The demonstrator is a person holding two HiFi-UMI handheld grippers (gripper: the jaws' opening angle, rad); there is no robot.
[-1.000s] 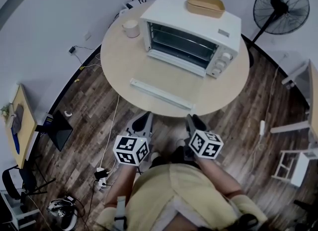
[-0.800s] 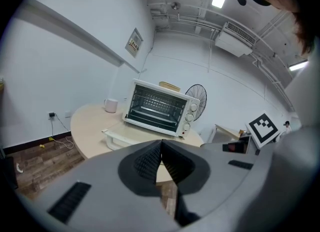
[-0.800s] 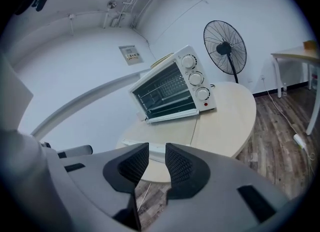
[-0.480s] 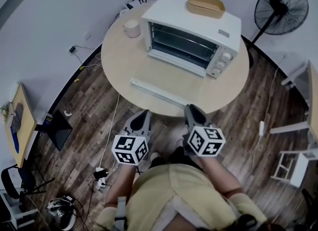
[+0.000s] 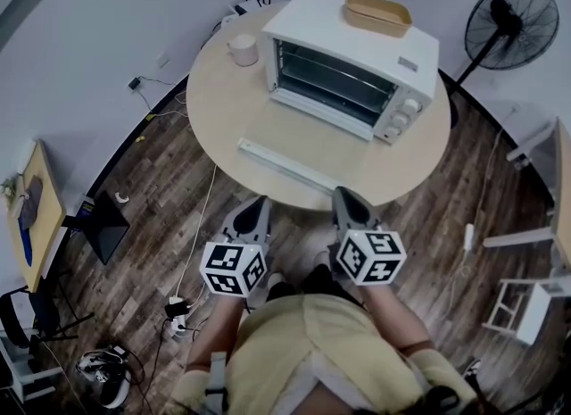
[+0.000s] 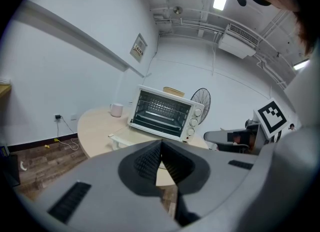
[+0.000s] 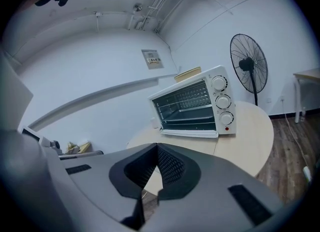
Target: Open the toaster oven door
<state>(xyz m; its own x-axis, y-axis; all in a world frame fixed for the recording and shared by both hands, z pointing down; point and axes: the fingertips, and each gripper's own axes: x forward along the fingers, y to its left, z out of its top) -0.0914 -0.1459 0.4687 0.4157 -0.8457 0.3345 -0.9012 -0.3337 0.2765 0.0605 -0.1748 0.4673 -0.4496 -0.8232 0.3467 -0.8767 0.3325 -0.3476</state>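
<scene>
Seems finished: oven door point(image 5: 290, 165) apparently folded down. Left gripper point(image 5: 259, 203) clenched empty, right gripper point(image 5: 344, 195) just closed on nothing; next, only keeping clear.

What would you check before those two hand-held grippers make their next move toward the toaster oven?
1. Door of the toaster oven: seems already folded down, with the racks in plain sight and the white handle bar near the table's front edge. Probably ok.
2. The left gripper: jaws together, nothing between them. Ok.
3. The right gripper: jaws have just been closing and now meet, nothing between them. Ok.
4. Both grippers are short of the table, touching nothing. Ok.
5. The cup: upright beside the oven, apart from the door. Ok.
6. The tray: flat on the oven's top. Ok.
</scene>
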